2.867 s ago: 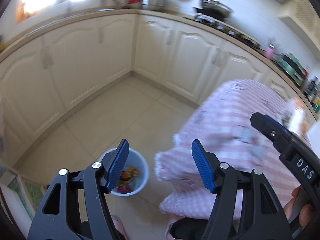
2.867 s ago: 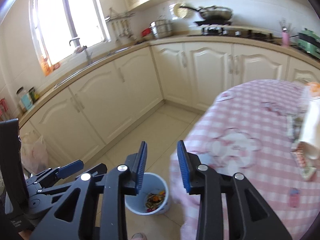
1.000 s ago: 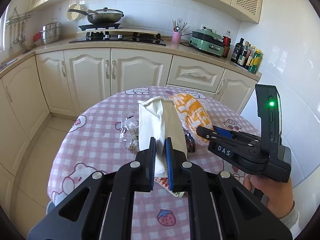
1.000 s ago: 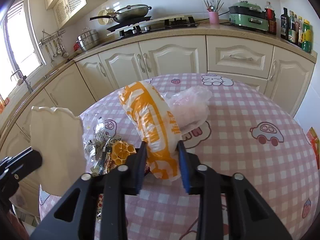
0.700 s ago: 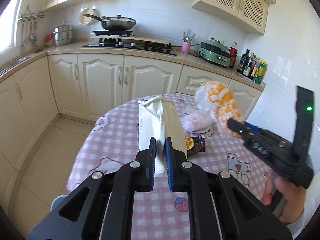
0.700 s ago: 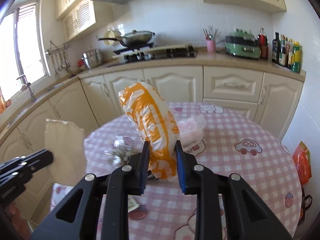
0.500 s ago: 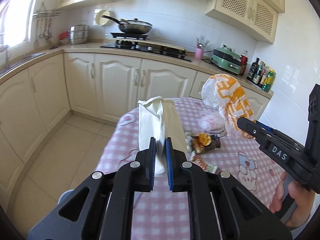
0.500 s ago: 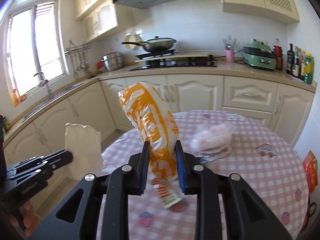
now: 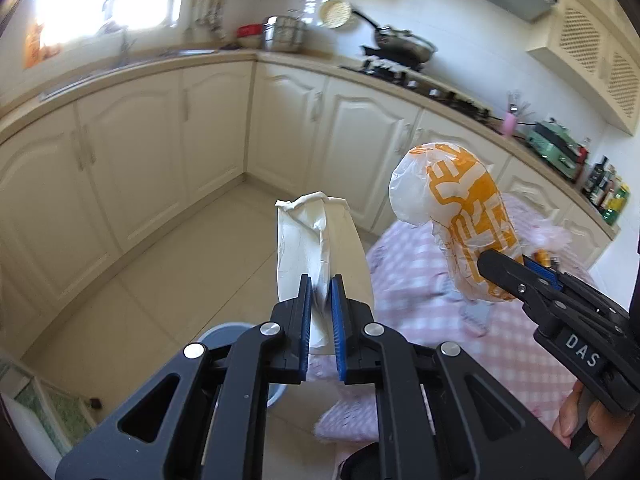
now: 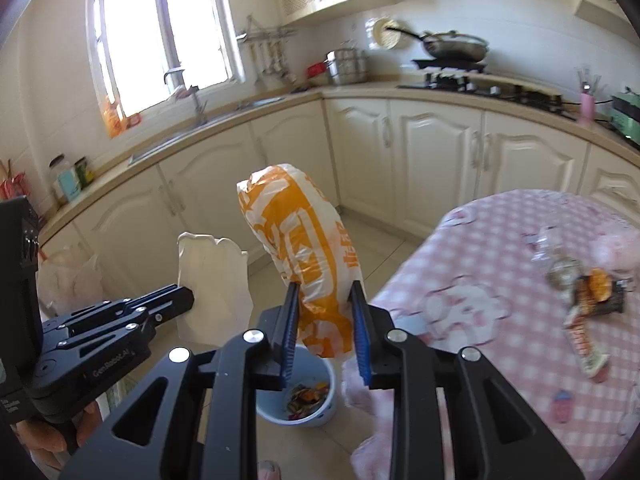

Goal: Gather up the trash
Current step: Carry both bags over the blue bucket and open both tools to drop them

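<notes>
Both pieces of trash are being carried toward the bin (image 10: 296,396) at lower centre. The left gripper (image 9: 320,320) pinches a white paper bag (image 9: 316,240); the right gripper (image 10: 326,328) clamps an orange bag (image 10: 304,248). Next: hover over the bin and release (more wrappers (image 10: 592,296) wait on the tabletop (image 10: 500,280)).
</notes>
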